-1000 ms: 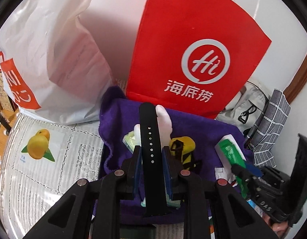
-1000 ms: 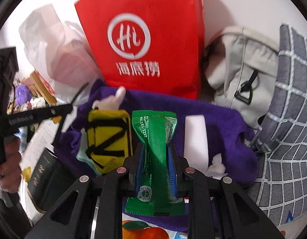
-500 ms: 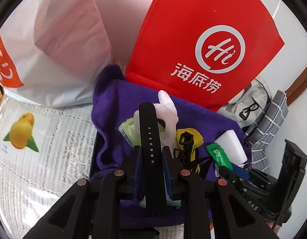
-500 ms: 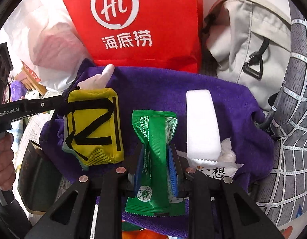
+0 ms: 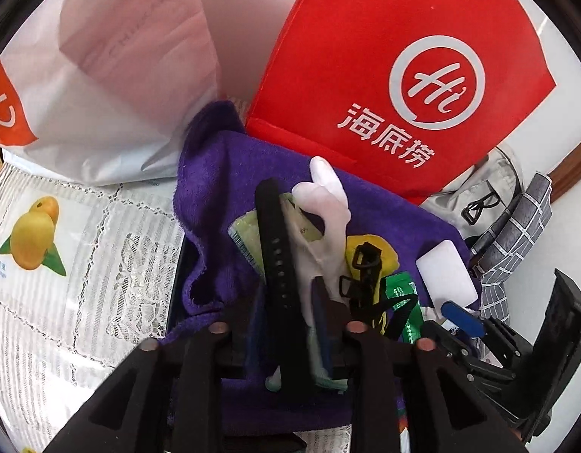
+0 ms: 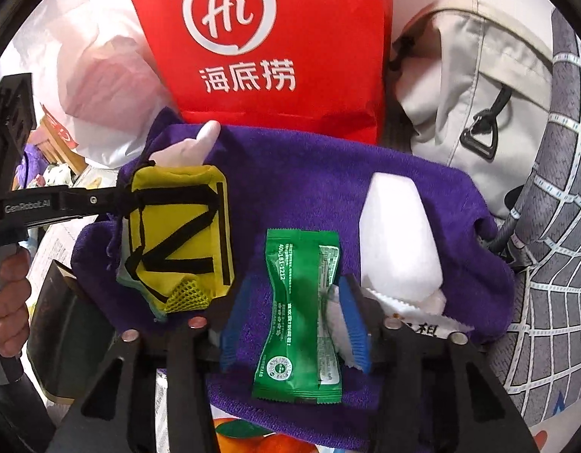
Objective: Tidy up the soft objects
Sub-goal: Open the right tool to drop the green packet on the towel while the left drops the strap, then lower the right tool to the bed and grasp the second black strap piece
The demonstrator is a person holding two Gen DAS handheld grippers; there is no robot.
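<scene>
Currently the red bag (image 6: 267, 37) is standing at the back, with a white plastic bag (image 5: 113, 75) leaning left of it and a grey backpack (image 6: 460, 87) sitting right of it. The purple towel (image 6: 309, 173) is lying in front of them across the table (image 5: 82, 264), carrying all the soft items.

The white sponge block (image 6: 399, 238) is lying on the towel's right part, long axis running away from the right camera. The yellow pouch (image 6: 181, 234) is sitting on the towel's left part, mesh corner facing the camera, a pale glove (image 5: 328, 211) poking out behind it.

The green sachet (image 6: 301, 313) is lying flat on the towel between the right tool's (image 6: 294, 324) blue pads, long axis running straight along the fingers. That tool's jaws are opening, and the pads are standing clear of the sachet on both sides.

The black strap (image 5: 279, 264) is lying between the left tool's (image 5: 286, 324) fingers, long axis pointing away and tilting slightly left, its far end resting over the glove and a pale green packet (image 5: 248, 238). Those jaws are opening too, and gaps are showing beside the strap.
</scene>
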